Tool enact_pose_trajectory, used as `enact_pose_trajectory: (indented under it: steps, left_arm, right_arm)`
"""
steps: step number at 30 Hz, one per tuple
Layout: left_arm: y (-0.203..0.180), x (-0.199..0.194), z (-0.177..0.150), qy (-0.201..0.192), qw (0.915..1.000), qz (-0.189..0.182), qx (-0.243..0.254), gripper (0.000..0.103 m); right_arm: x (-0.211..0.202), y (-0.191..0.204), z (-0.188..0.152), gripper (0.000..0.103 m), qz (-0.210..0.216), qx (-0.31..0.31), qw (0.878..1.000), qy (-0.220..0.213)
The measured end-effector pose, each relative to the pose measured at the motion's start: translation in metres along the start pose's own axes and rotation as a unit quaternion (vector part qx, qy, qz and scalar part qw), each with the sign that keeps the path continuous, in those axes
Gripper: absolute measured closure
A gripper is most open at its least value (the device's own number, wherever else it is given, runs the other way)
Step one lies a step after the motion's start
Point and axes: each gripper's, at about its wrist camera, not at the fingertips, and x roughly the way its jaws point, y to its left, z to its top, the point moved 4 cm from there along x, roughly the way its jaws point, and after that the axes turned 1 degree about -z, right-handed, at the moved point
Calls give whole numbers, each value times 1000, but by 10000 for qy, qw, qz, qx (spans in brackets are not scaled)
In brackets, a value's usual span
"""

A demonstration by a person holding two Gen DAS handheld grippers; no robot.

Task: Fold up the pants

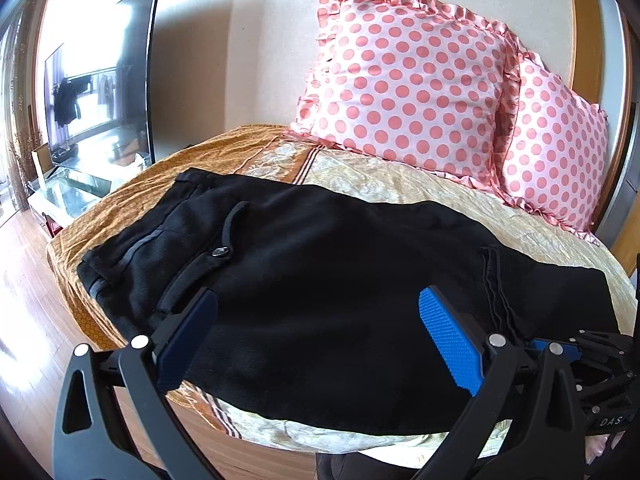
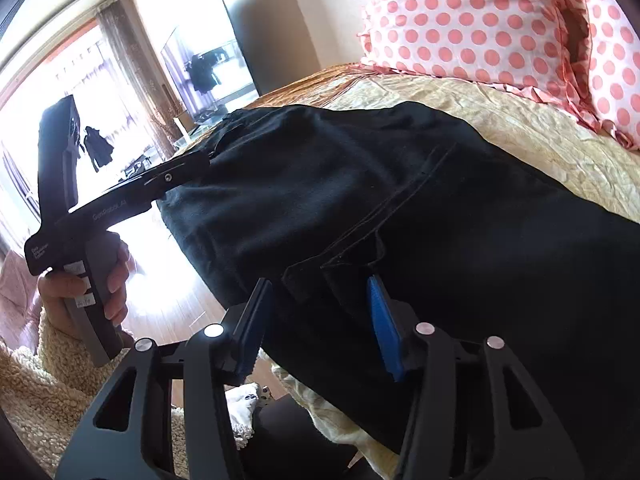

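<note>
Black pants lie on the bed beneath both grippers' spread, empty fingers

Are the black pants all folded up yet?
Partly. The black pants lie on the bed, apparently doubled over, hems showing mid-pile. Left gripper and right gripper are both open above the cloth, holding nothing. Probably another fold is left.
</note>
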Motion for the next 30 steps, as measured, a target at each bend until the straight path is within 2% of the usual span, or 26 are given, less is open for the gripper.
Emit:
enact_pose_trajectory:
  steps: [3, 5, 7, 10, 13, 16, 19, 24, 28, 30]
  left_arm:
    - [13, -4, 1, -25, 9999, 123, -59, 2]
    - [21, -7, 2, -27, 9997, 232, -71, 2]
    - [33, -9, 3, 7, 9993, 360, -116, 2]
    - [57, -12, 5, 95, 9983, 420, -381, 2]
    - [85, -16, 5, 186, 9951, 436, -866, 2]
    - [115, -15, 2, 352, 9869, 209, -1557, 2]
    - [142, -7, -7, 638, 9717, -140, -2268, 3]
    - [162, 12, -17, 962, 9503, -535, -2912, 5]
    - [161, 19, -14, 1016, 9498, -556, -2908, 6]
    - [158, 22, -12, 1041, 9497, -613, -2888, 11]
  right_arm:
    - [1, 5, 2, 50, 235, 41, 9997, 12]
    - [8, 11, -3, 48, 73, -238, 9995, 194]
    - [6, 17, -4, 48, -18, -447, 9989, 152]
    - [0, 16, -3, 43, 203, -260, 9995, 35]
    - [-1, 12, -3, 41, 225, -150, 9996, 27]
    - [-1, 9, -2, 41, 297, -31, 9996, 19]
    - [-2, 10, -2, 41, 315, -17, 9995, 8]
    - [-2, 10, -2, 40, 317, -23, 9995, 0]
    - [-1, 9, -2, 39, 294, -7, 9996, -2]
    - [-1, 8, -3, 39, 287, 2, 9996, -4]
